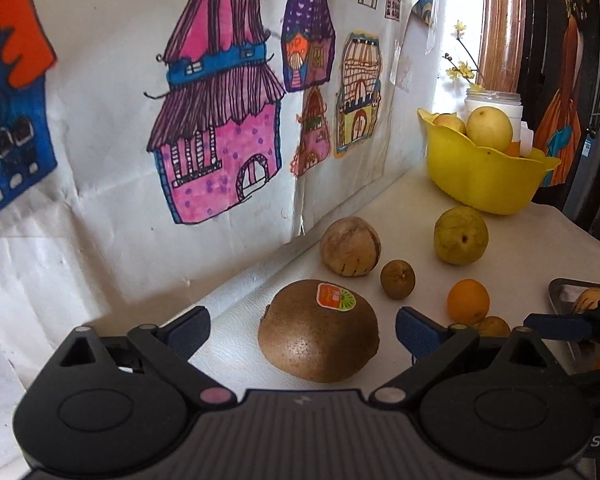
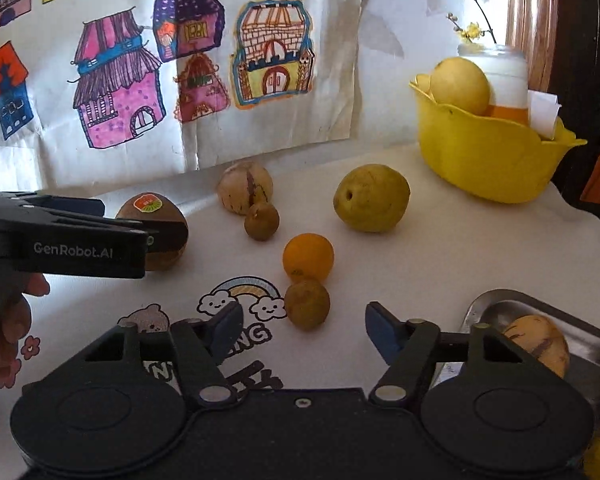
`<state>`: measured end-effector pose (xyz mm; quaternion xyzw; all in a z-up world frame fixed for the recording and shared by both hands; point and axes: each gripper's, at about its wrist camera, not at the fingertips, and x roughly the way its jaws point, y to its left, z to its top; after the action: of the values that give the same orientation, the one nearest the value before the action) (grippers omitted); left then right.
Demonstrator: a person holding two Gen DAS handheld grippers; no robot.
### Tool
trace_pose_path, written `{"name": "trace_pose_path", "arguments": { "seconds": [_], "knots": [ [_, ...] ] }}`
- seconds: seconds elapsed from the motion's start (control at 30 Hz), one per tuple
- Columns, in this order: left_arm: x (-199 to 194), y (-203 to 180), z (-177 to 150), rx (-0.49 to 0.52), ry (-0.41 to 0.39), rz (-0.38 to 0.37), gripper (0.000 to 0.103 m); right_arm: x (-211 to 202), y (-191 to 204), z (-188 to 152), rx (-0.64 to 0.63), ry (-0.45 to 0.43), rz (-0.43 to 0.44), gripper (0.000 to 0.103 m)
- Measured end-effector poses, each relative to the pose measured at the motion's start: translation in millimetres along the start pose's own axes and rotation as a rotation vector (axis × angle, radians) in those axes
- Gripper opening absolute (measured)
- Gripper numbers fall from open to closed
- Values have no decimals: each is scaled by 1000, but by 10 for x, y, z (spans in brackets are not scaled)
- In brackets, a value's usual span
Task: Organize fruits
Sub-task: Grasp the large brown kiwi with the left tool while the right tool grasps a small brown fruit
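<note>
A brown kiwi (image 1: pixel 320 344) with an orange-green sticker lies on the white table. It sits between the wide jaws of my left gripper (image 1: pixel 302 320), and neither pad touches it. In the right wrist view, a small brownish-green fruit (image 2: pixel 307 304) lies just ahead of my right gripper (image 2: pixel 303 312). Its jaws stand on either side of that fruit with gaps, so it is open. A small orange (image 2: pixel 308 256) touches that fruit from behind. A green pear-like fruit (image 2: pixel 371 198), a pale striped fruit (image 2: pixel 244 188) and a small brown fruit (image 2: pixel 261 222) lie farther back.
A yellow bowl (image 2: pixel 484 160) holding yellow fruit stands at the back right, with a white jar behind it. A metal tray (image 2: pixel 496 298) with a striped yellow fruit (image 2: pixel 540 340) is at the right front. A wall of house drawings (image 1: pixel 220 140) runs close on the left.
</note>
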<state>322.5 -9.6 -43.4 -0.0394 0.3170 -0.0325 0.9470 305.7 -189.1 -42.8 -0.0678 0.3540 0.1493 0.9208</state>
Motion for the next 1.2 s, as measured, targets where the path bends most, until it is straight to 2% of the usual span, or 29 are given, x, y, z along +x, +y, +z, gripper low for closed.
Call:
{"name": "trace_pose_path", "arguments": {
  "seconds": [0.17,0.4,0.57,0.67,1.2],
  "knots": [
    [43,-22,-3,11,11,-11,91,66,-4,10,1,11,0,58],
    [89,-22,-8,-5,30,-12,80,93,-11,22,7,3,0,51],
    [101,-6,-25,-25,36,-35,72,90,5,28,6,0,5,36],
    [95,-4,-30,-35,33,-40,71,79,5,24,11,-2,7,29],
    [-31,25,-108,-84,34,-55,68,-74,2,-59,47,-12,12,28]
  ]
}}
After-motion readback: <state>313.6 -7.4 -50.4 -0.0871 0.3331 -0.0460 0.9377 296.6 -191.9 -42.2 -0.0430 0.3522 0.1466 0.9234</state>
